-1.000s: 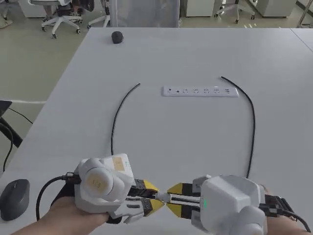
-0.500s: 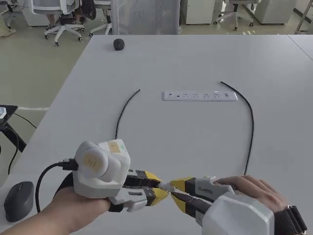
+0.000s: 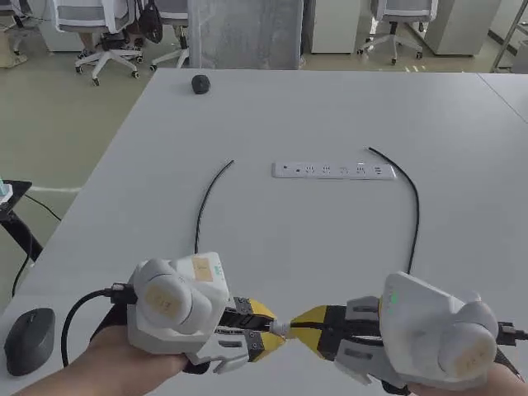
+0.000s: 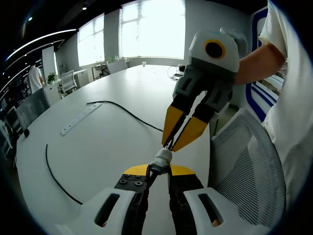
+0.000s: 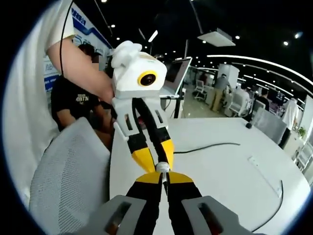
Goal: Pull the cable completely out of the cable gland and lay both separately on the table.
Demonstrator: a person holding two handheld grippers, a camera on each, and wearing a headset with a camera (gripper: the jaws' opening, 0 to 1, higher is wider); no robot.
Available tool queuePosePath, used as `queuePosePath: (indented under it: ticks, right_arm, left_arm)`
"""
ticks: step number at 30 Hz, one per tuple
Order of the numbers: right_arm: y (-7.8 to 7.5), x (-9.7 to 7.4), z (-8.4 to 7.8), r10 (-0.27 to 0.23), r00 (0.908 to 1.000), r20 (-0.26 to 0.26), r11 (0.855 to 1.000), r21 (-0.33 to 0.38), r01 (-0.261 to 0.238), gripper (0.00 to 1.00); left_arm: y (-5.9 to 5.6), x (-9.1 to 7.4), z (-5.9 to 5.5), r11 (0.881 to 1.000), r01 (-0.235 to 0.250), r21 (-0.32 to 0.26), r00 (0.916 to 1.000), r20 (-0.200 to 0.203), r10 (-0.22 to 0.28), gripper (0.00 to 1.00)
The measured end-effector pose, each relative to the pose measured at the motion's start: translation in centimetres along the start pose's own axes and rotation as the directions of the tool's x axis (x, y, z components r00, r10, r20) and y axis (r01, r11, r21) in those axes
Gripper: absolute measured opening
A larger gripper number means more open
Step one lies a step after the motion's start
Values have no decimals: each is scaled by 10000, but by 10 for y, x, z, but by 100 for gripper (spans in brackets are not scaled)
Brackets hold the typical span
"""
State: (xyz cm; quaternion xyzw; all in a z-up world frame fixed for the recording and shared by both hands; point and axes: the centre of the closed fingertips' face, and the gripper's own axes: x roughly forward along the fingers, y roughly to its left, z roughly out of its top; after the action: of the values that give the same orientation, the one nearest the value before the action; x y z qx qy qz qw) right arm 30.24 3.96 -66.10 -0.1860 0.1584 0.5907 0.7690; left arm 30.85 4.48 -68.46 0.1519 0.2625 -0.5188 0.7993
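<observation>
two grippers meet tip to tip low over the white table (image 3: 272,107) in the head view, the left gripper (image 3: 266,332) and the right gripper (image 3: 300,322), with the small white cable gland (image 3: 279,328) held up between them. in the left gripper view the yellow jaws press tight on the cable gland. in the right gripper view the jaws squeeze close on the thin dark cable (image 5: 164,182) running into it.

The desk (image 3: 330,107) is plain white, and so is the power strip (image 3: 332,171). The cable (image 3: 200,210) is black. The left gripper (image 3: 266,332) and the right gripper (image 3: 301,323) have white bodies and yellow tips. The cable gland (image 3: 279,328) is light grey.
</observation>
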Motion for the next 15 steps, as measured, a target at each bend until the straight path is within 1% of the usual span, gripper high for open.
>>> queuePosePath:
  ticks: [2,3,4,5,6,7,8,9,11,13,14,15]
  right_arm:
    - [3,-1,1,81,9999,61,10000,14,-81,10]
    - [4,-1,2,114,9999,55,9999,47,-114,17]
    - [7,0,1,236,9997,-18,9997,48,-236,20]
    - [8,0,0,317,9994,-108,9995,-16,-317,19]
    - [11,0,-3,486,9983,-327,9986,-170,-491,15]
    - [13,0,-6,704,9959,-574,9973,-165,-715,11]
    - [17,0,-8,980,9926,-723,9952,34,-980,7]
    - [19,0,-8,1223,9895,-764,9923,281,-1205,5]
    - [16,1,-7,1213,9899,-741,9924,303,-1193,8]
    - [18,1,-9,1361,9868,-876,9899,510,-1320,15]
    - [20,1,-9,1496,9848,-882,9875,638,-1442,18]
    - [24,2,-8,1805,9801,-825,9808,896,-1731,19]
  left_arm:
    - [-1,-3,-2,10000,-19,54,10000,-7,19,15]
    - [-2,-4,-2,10000,-24,74,10000,-11,24,15]
    - [-3,-5,-3,9999,-27,149,10000,-10,27,15]
    - [-4,-7,-2,9997,-18,262,10000,6,18,15]
    - [-6,-8,-2,9992,19,390,10000,27,-20,15]
    - [-8,-8,-1,9987,60,513,10000,44,-62,15]
    - [-11,-9,0,9974,112,708,9999,57,-116,15]
    - [-13,-9,1,9962,177,853,9998,58,-183,15]
    - [-17,-9,0,9934,217,1125,9998,6,-219,15]
    - [-21,-10,0,9920,338,1216,9994,47,-347,15]
    - [-22,-9,0,9919,347,1222,9994,54,-356,15]
    - [-23,-9,0,9915,343,1254,9994,43,-351,15]
